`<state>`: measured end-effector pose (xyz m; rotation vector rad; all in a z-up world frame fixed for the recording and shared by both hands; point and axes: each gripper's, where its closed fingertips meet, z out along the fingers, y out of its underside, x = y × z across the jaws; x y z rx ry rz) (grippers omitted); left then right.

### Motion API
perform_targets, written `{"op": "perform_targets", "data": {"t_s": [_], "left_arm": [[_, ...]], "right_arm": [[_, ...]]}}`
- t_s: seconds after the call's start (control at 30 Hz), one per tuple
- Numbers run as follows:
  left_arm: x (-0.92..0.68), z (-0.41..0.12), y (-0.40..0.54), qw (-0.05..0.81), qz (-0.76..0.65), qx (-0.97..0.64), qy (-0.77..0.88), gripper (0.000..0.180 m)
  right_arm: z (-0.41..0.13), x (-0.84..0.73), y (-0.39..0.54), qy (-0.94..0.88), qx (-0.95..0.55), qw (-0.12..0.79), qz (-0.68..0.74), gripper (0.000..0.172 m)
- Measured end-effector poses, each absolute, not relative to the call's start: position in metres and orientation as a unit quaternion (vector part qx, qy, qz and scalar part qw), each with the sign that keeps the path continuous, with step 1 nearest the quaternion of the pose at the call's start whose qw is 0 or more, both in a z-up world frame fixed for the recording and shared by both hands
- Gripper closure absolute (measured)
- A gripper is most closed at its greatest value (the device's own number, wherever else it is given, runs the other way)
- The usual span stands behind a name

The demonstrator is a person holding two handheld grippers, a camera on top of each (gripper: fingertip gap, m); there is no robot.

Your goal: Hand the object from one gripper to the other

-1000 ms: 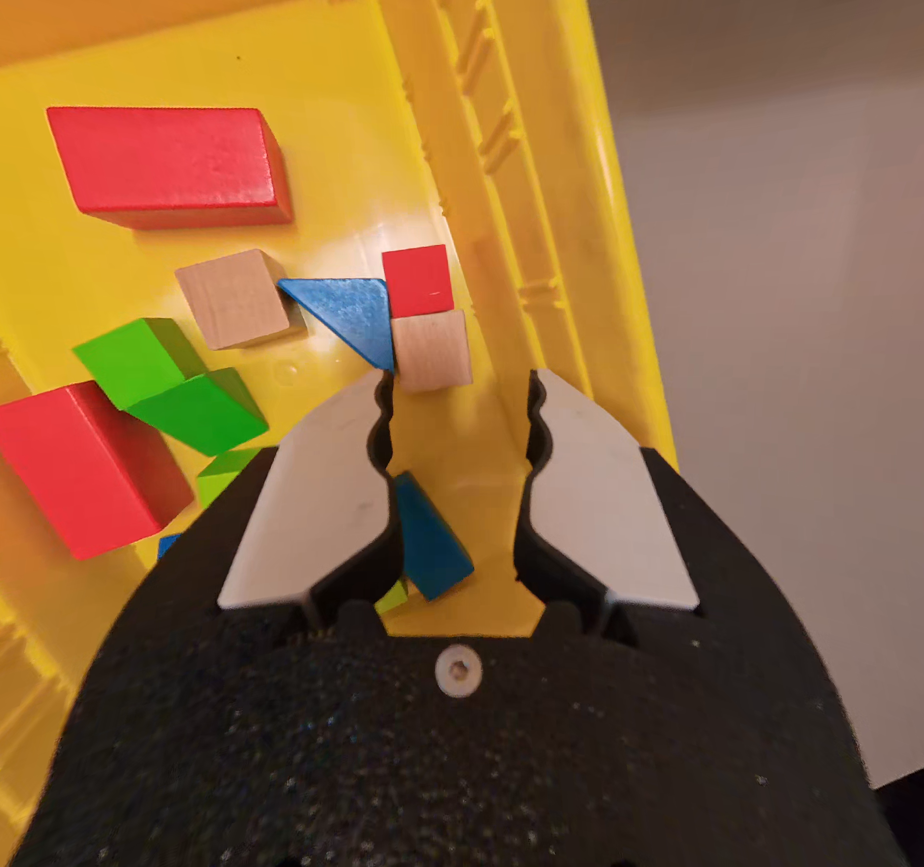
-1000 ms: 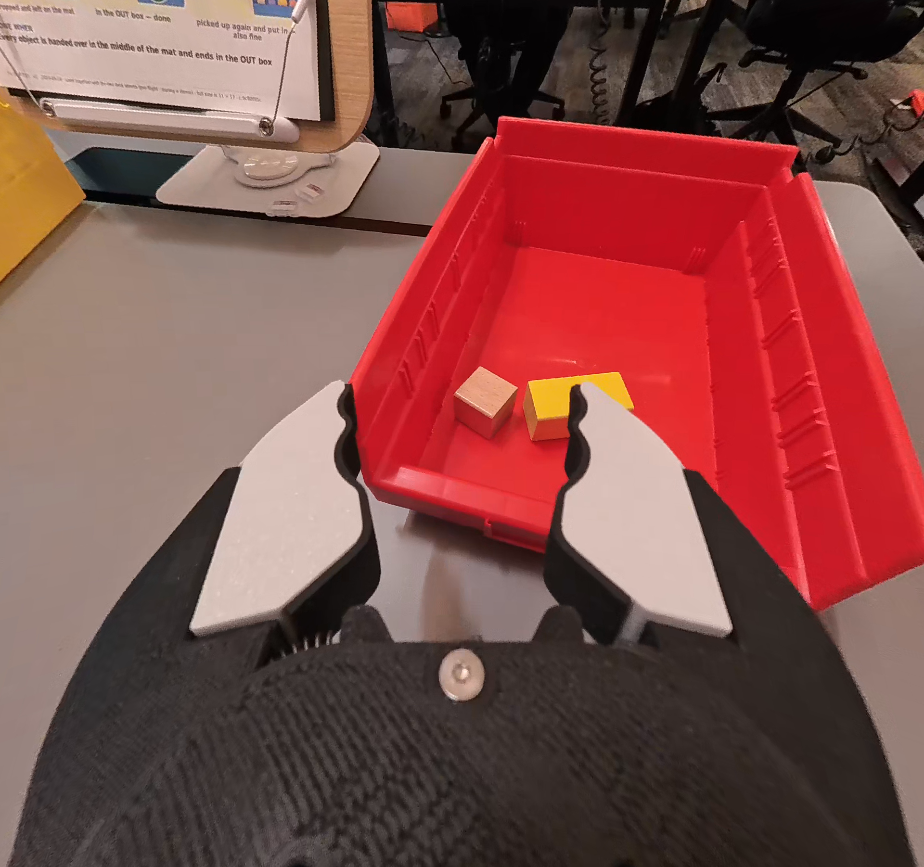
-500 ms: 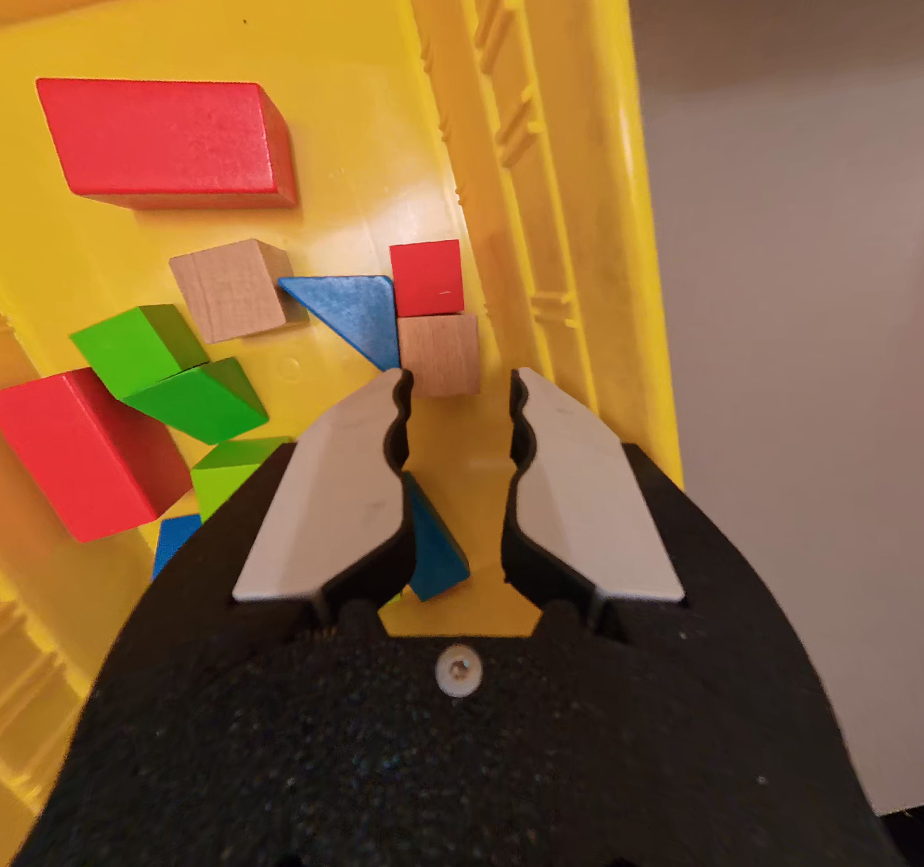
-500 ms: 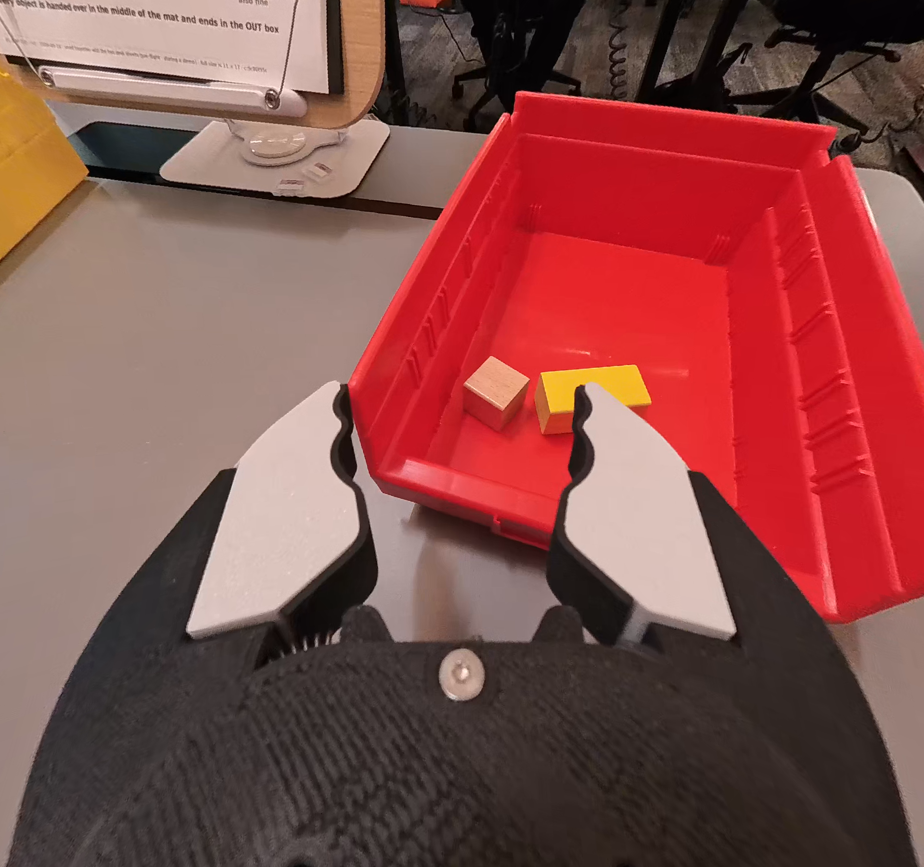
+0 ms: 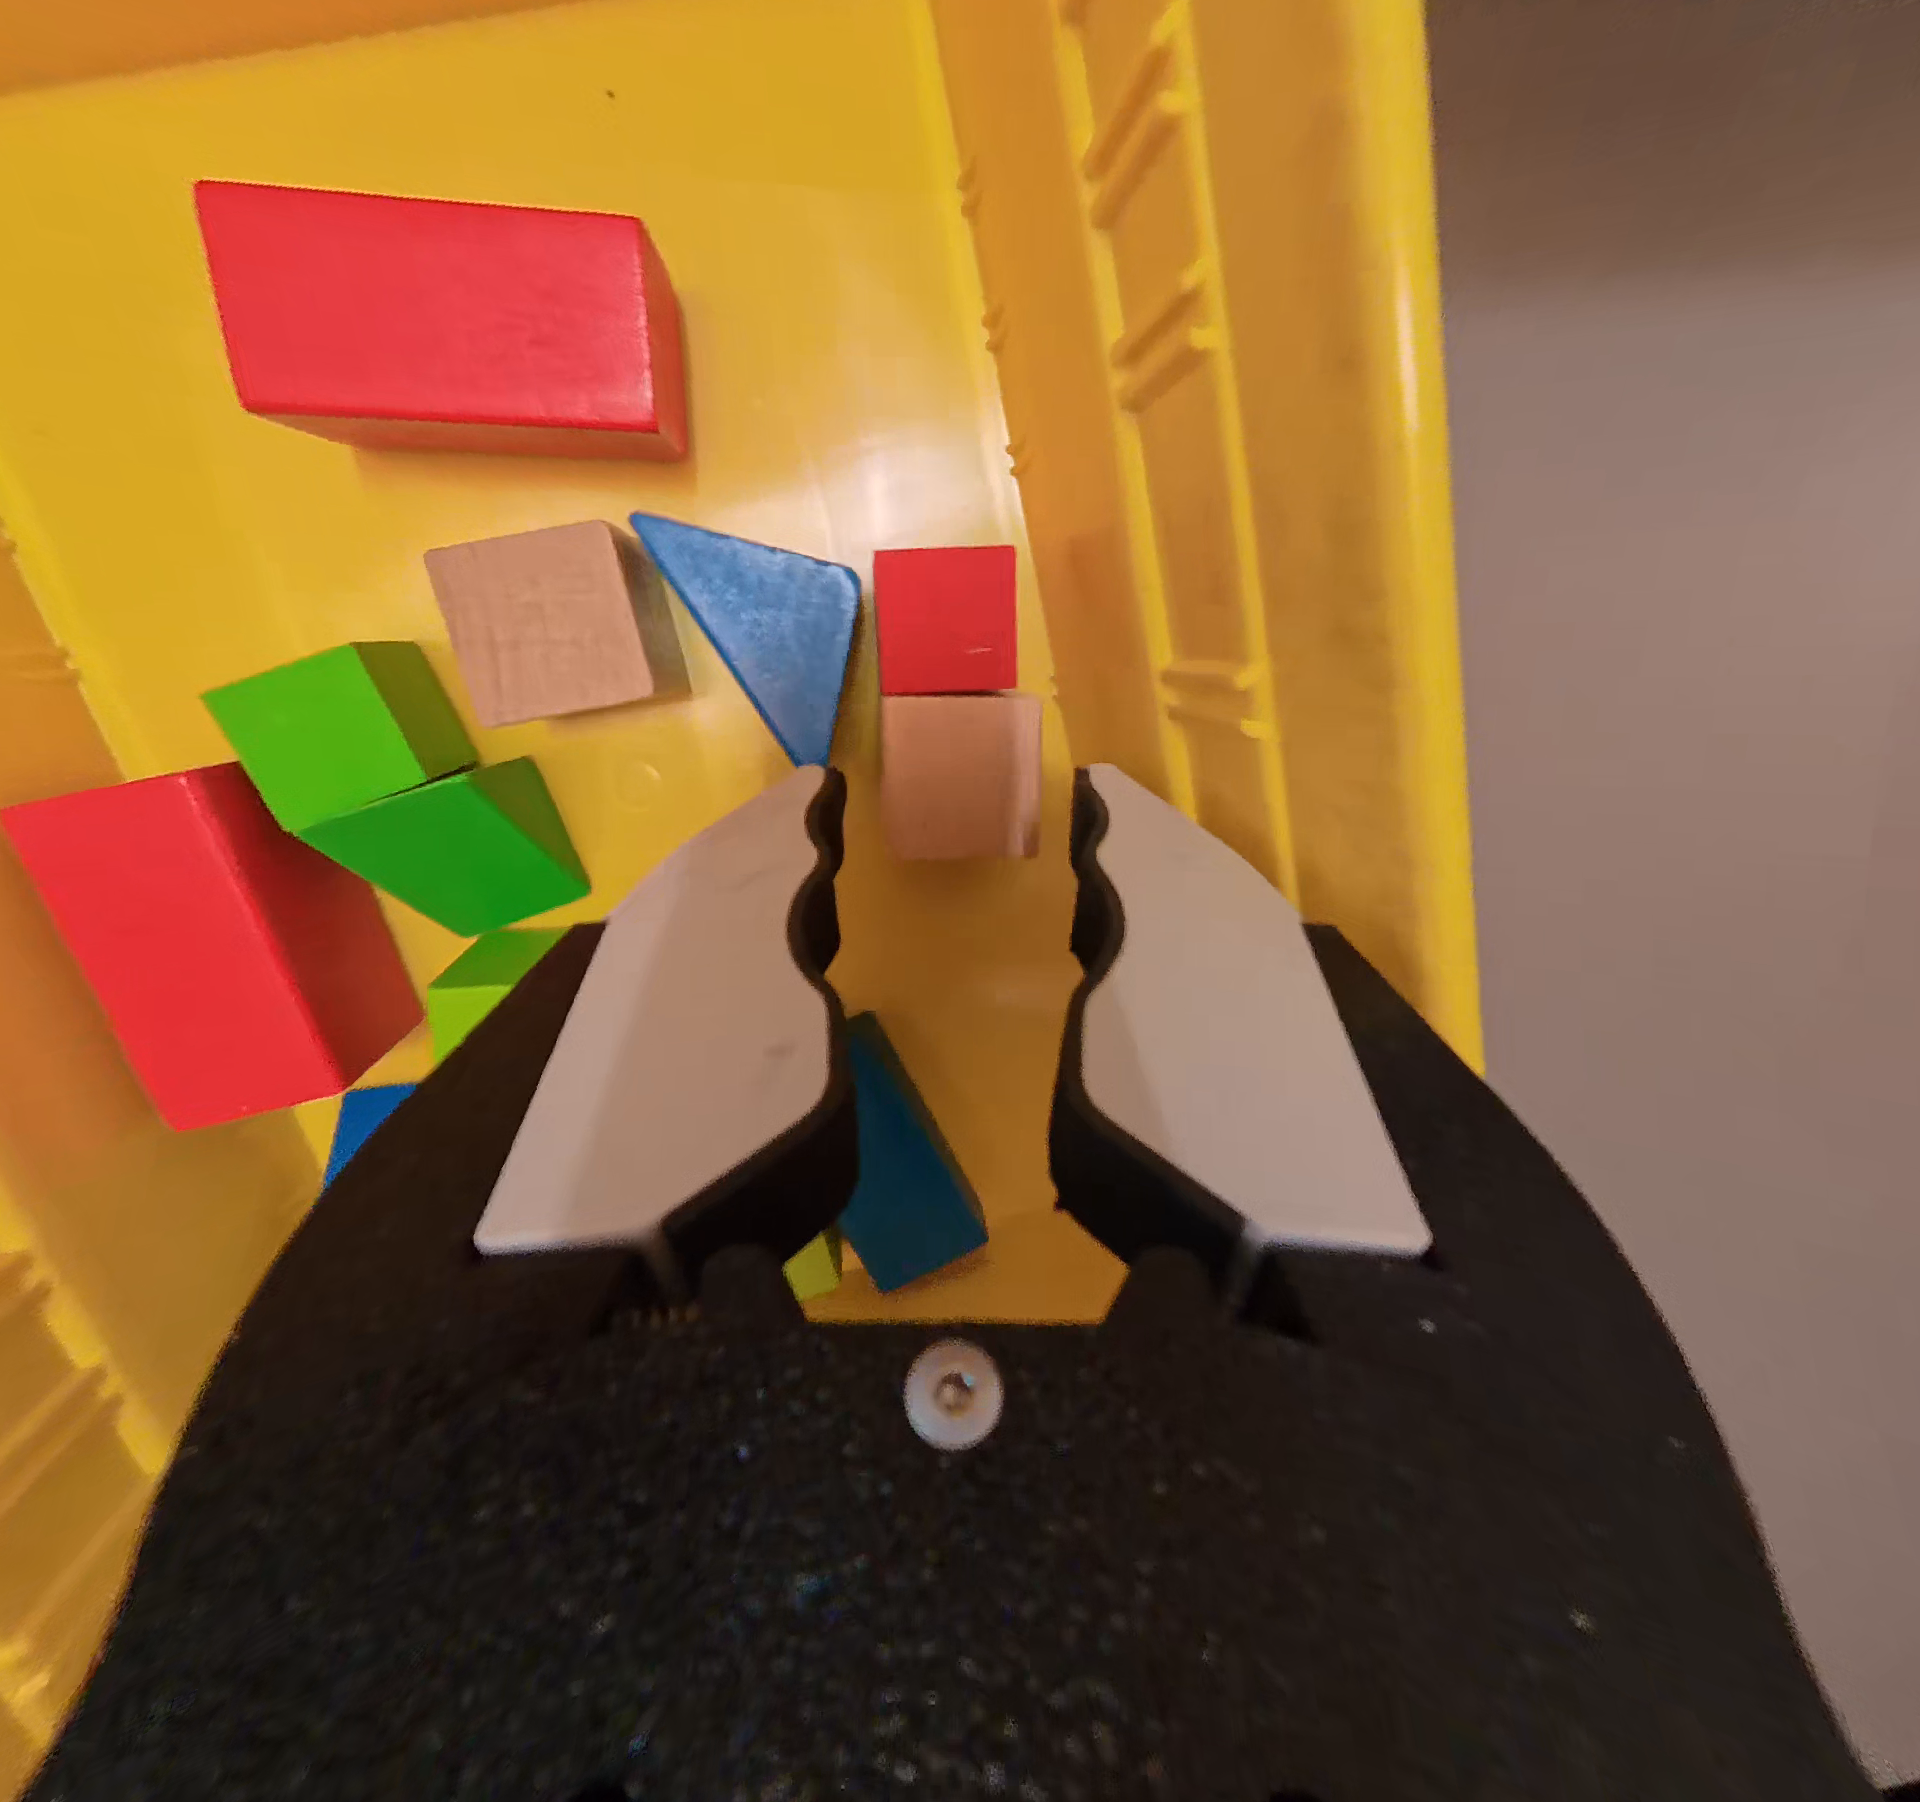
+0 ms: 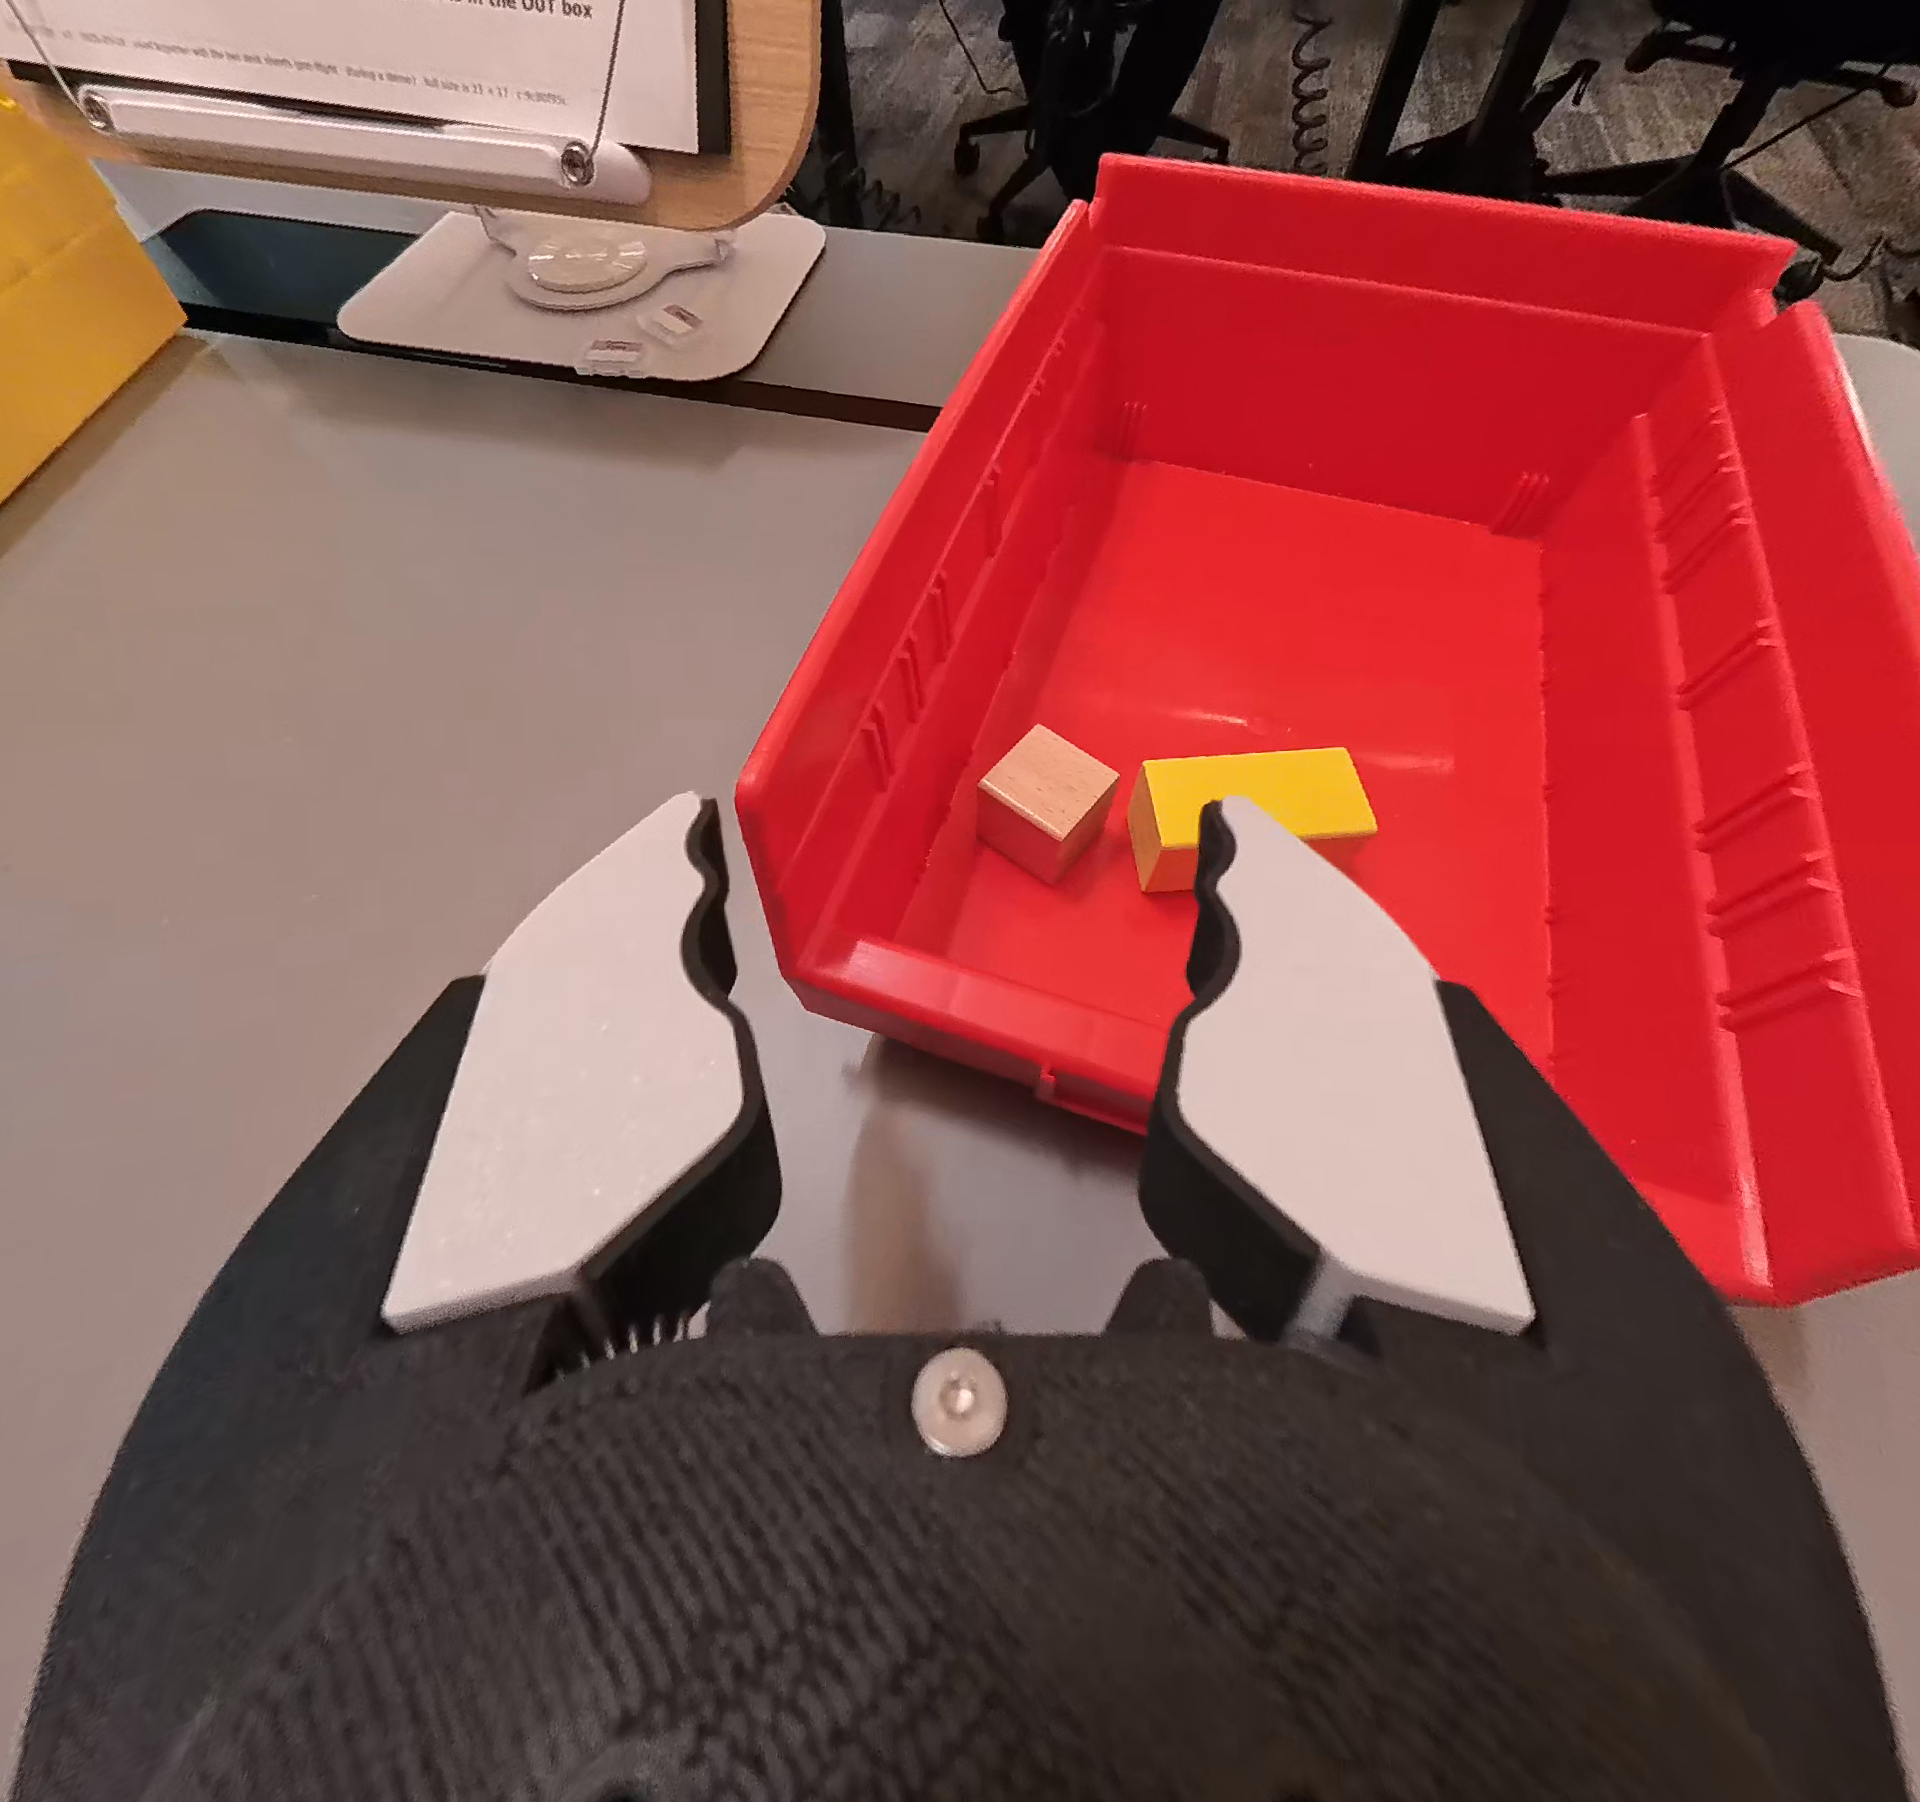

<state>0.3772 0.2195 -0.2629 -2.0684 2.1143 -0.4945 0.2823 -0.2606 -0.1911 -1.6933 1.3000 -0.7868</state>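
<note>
My left gripper (image 5: pixel 956 796) hangs over the yellow bin (image 5: pixel 1299 402), jaws partly open. A plain wooden cube (image 5: pixel 956 765) lies on the bin floor just between the fingertips, with a gap to each pad, so it is not gripped. A small red cube (image 5: pixel 943 618) touches its far side and a blue triangle (image 5: pixel 769 625) lies to its left. My right gripper (image 6: pixel 958 822) is wide open and empty, above the grey table (image 6: pixel 364 661) at the near left corner of the red bin (image 6: pixel 1351 381).
The yellow bin also holds a long red block (image 5: pixel 436 318), another wooden cube (image 5: pixel 540 620), green blocks (image 5: pixel 457 843), a red block (image 5: pixel 187 942) and a dark blue block (image 5: pixel 904 1170). The red bin holds a wooden cube (image 6: pixel 1047 812) and a yellow block (image 6: pixel 1268 796). A sheet stand (image 6: pixel 416 38) stands behind. My right fingertips sit around 50 centimetres from my left ones.
My left gripper narrowed its jaws and shifted so the wooden cube now sits centred between the fingertips. The right gripper stayed open and drifted slightly by the red bin.
</note>
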Motion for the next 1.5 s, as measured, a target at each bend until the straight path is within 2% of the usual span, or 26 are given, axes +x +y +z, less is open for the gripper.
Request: {"op": "perform_targets", "data": {"t_s": [0.17,0.67,0.8,0.9,1.03,1.17,1.33,1.5], "left_arm": [[0.366,-0.274,0.216,0.051,-0.141,-0.689,0.709,0.142],[0.369,-0.289,0.220,0.076,-0.115,-0.636,0.759,0.146],[0.366,-0.260,0.220,0.127,-0.154,-0.555,0.807,0.146],[0.360,-0.217,0.213,0.189,-0.236,-0.501,0.811,0.146],[0.330,-0.148,0.178,0.271,-0.377,-0.369,0.805,0.146],[0.279,-0.108,0.126,0.331,-0.448,-0.236,0.797,0.146],[0.225,-0.096,0.050,0.405,-0.476,-0.105,0.774,0.146],[0.198,-0.110,-0.006,0.497,-0.418,0.005,0.761,0.147]], "right_arm": [[-0.190,0.283,-0.262,0.518,-0.675,0.419,-0.318,0.084],[-0.194,0.283,-0.259,0.518,-0.680,0.418,-0.308,0.084],[-0.190,0.281,-0.252,0.511,-0.681,0.430,-0.300,0.083],[-0.186,0.278,-0.237,0.499,-0.684,0.455,-0.276,0.083],[-0.174,0.269,-0.201,0.471,-0.682,0.517,-0.213,0.079],[-0.156,0.254,-0.155,0.438,-0.675,0.576,-0.148,0.079],[-0.132,0.223,-0.092,0.377,-0.676,0.629,-0.073,0.080],[-0.121,0.192,-0.046,0.326,-0.679,0.658,-0.002,0.083]]}}
